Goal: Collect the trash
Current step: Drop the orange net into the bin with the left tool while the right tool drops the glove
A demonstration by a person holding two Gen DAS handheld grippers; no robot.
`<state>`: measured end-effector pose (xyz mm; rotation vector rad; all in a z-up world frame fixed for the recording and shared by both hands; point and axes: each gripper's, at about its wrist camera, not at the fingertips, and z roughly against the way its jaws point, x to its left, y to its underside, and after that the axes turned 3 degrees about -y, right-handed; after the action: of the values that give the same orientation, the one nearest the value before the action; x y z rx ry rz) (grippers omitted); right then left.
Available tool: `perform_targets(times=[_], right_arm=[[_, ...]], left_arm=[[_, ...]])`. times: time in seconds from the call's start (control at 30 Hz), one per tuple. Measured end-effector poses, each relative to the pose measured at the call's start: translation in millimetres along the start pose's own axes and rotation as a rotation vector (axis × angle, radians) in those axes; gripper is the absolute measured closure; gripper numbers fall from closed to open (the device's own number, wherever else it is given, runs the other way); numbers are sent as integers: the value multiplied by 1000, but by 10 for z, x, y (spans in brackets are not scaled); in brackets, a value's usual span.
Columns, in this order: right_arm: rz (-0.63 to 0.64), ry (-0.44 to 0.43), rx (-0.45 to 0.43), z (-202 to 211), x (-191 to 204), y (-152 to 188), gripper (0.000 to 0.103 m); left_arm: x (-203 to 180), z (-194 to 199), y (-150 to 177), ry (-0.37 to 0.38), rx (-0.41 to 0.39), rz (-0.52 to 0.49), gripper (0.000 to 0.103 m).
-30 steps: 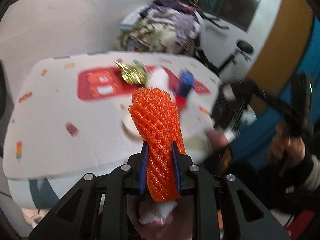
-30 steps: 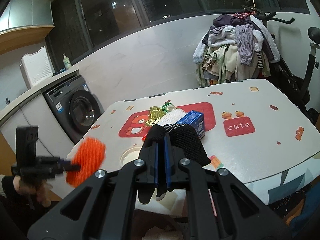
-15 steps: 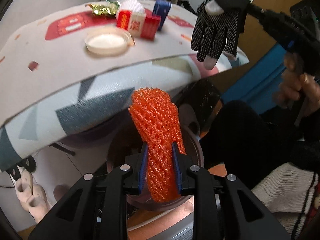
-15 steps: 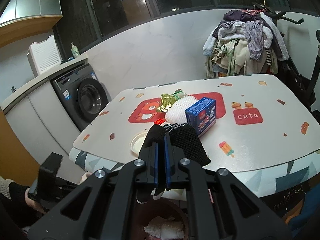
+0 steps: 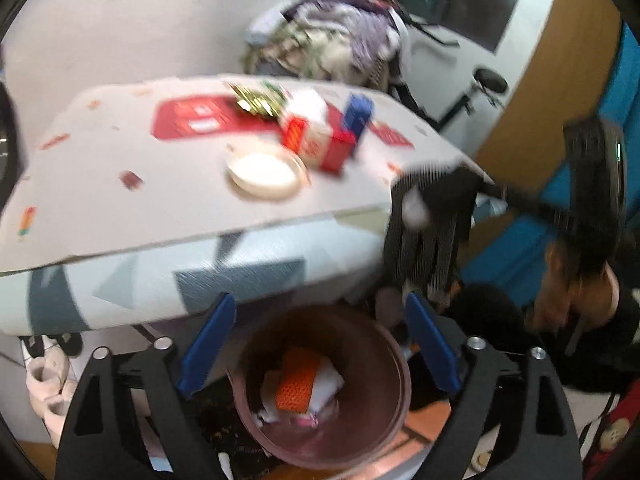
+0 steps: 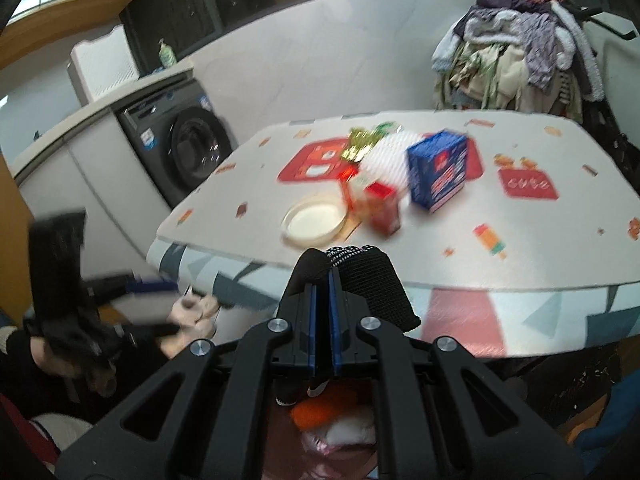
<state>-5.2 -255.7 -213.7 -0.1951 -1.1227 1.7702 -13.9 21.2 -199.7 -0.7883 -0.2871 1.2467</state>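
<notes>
My left gripper (image 5: 318, 320) is open and empty above a brown trash bin (image 5: 384, 412) on the floor. The orange foam net (image 5: 298, 380) lies inside the bin on white paper trash. My right gripper (image 6: 324, 276) is shut on a black knit glove (image 6: 368, 284), which hangs beside the table edge over the bin in the left wrist view (image 5: 432, 240). The orange net also shows below the right gripper (image 6: 324, 410).
On the patterned table (image 6: 500, 240) stand a shallow white dish (image 6: 316, 220), a red carton (image 6: 380, 204), a blue box (image 6: 438, 170), a white foam net (image 6: 384, 156) and a gold wrapper (image 6: 360, 142). A washing machine (image 6: 180, 144) and a clothes pile (image 6: 520, 52) stand behind.
My left gripper has opened and the orange net has dropped into the bin. My right gripper has moved the glove down toward the bin.
</notes>
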Motion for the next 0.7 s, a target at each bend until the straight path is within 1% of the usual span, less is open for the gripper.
perform_targets(times=[0.13, 0.27, 0.43, 0.5, 0.57, 0.7], right_arm=[[17, -35, 62, -152, 136, 148, 93], [-5, -73, 136, -339, 222, 325, 93], [-35, -89, 224, -547, 247, 496, 93], [-42, -82, 259, -623, 237, 559, 93], [-49, -73, 281, -675, 217, 595, 93], [-70, -62, 296, -700, 156, 619, 91]], left_arm=[[50, 168, -64, -52, -70, 19, 10], [111, 273, -108, -78, -111, 46, 8], [196, 316, -90, -102, -116, 80, 8], [220, 315, -76, -106, -114, 91, 8], [234, 307, -69, -109, -112, 99, 8], [253, 271, -66, -110, -104, 109, 8]])
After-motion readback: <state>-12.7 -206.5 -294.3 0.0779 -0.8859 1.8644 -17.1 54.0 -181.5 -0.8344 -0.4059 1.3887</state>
